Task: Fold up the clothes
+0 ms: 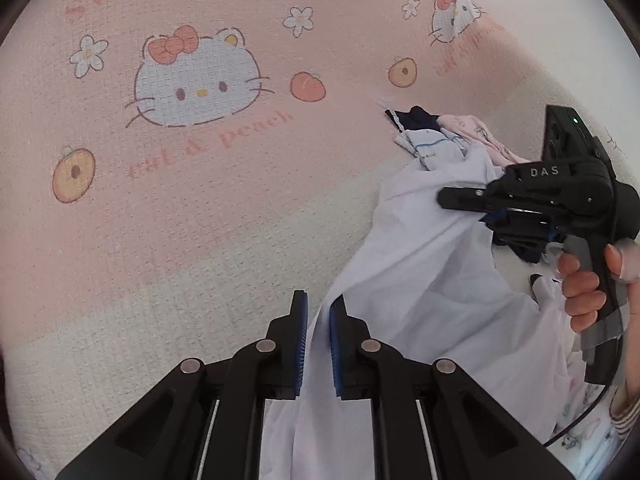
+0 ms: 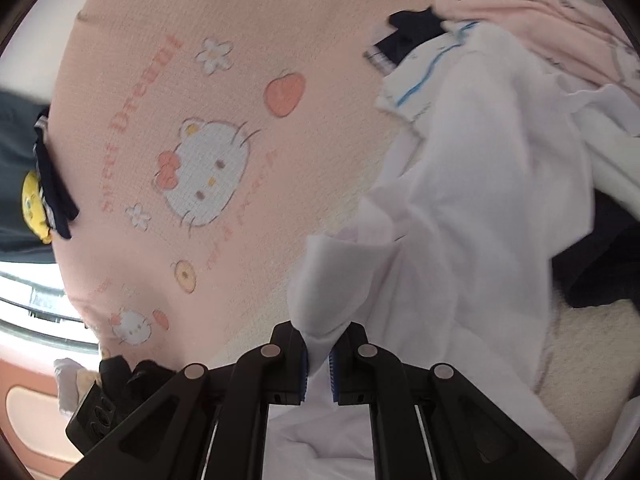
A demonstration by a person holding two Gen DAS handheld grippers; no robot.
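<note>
A white garment hangs stretched between my two grippers above the bed. In the left wrist view my left gripper is shut on one edge of it, the cloth running up between the blue pads. The right gripper, held by a hand, grips the same garment at the right. In the right wrist view the right gripper is shut on a bunched fold of the white garment, which trails away to the upper right.
A pink blanket with cat and peach prints covers the bed. A heap of clothes lies behind the garment: navy, pink, white with blue trim. A folded navy piece sits at the bed's far edge.
</note>
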